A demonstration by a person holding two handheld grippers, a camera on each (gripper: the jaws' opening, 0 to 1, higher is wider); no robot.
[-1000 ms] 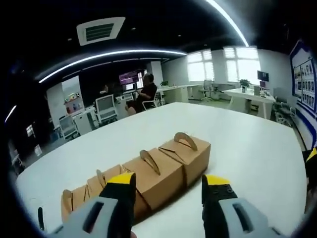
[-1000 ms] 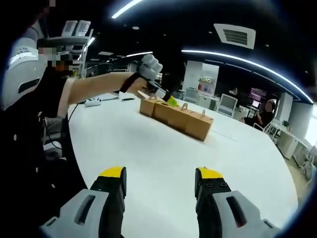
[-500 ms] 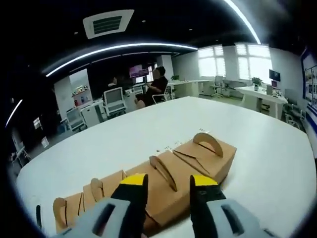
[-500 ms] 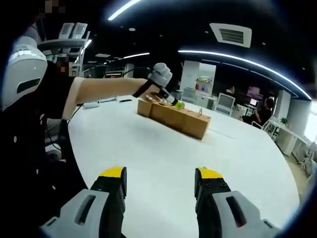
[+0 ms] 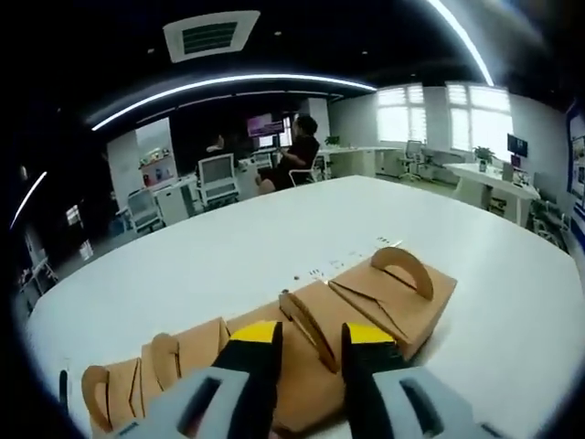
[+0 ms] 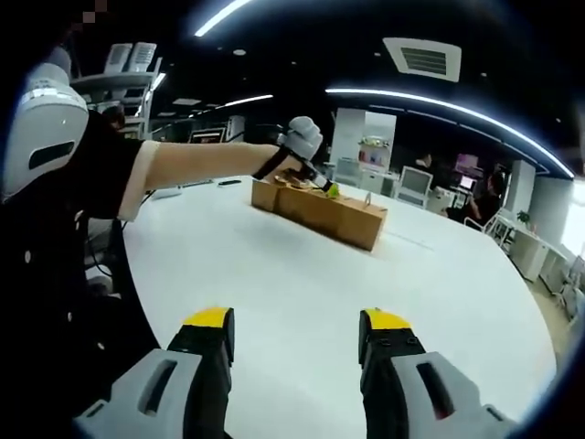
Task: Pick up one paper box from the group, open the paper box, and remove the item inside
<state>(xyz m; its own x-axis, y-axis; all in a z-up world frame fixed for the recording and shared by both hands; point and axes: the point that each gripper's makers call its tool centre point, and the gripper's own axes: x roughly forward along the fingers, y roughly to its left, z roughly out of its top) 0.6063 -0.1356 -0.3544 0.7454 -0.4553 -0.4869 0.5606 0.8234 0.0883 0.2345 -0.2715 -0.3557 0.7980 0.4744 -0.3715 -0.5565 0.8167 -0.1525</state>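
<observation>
Open-plan office: desks, swivel chairs, ceiling vent.

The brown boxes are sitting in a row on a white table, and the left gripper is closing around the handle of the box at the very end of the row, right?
Not quite. The left gripper closes around the handle of the second box in the row, not the end box, as the left gripper view shows. The boxes are brown, in a row on the white table.

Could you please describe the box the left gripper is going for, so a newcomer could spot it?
On the white table lies a row of brown paper boxes. It is the second box from the row's right end, its arched handle standing between the left gripper jaws.
</observation>
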